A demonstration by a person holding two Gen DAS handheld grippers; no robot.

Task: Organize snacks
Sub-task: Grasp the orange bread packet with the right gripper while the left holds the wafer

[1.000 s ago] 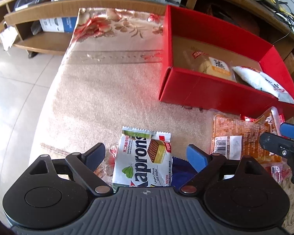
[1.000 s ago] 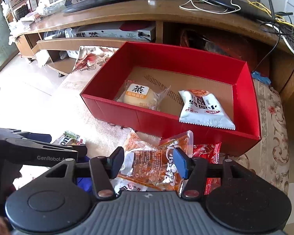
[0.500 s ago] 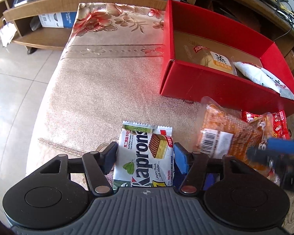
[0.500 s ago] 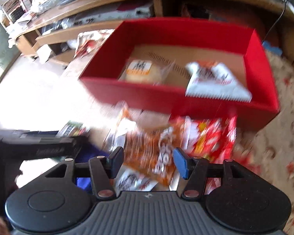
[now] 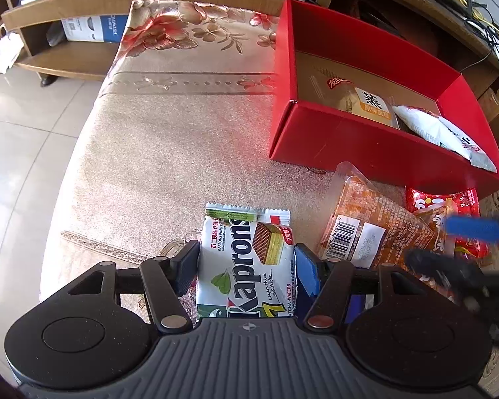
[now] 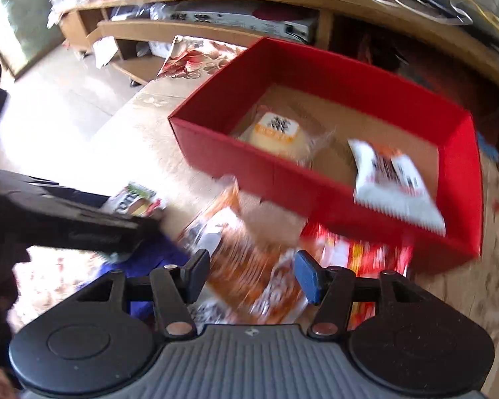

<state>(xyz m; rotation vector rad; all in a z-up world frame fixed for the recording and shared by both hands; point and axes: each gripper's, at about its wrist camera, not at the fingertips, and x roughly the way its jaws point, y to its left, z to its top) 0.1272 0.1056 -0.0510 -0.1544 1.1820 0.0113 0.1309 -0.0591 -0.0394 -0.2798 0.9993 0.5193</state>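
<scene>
The left tool [image 5: 247,267] has its fingers closed against both sides of the wafer packet [image 5: 248,262], which lies on the counter [image 5: 169,153] near the camera, well left of the red box [image 5: 359,139]. The packet is a puffy foil pillow held only by its edges; in judgement, it could buckle or slide out of the pads once lifted, since smooth film gives little purchase and the grip sits low on the pack.

The right tool [image 6: 249,271] has its fingers set around the orange snack bag [image 6: 249,266], touching or nearly so; the view is smeared with motion, so whether they truly pinch it cannot be told. This bag overlaps the red snack packet [image 5: 445,204] lying just before the box's near wall. The risk here is that a loose, crinkly bag drags its neighbour along or catches on that wall if carried too low. The two tools also work close beside each other, and could knock together on the way to the box.

The red box stands open at the far right of the counter. Inside, on its brown cardboard floor, lie a wrapped bun with a black-and-white label [image 6: 277,133] toward the left and a white snack bag [image 6: 394,179] toward the right, just beside each other; most of the floor behind them is bare.
</scene>
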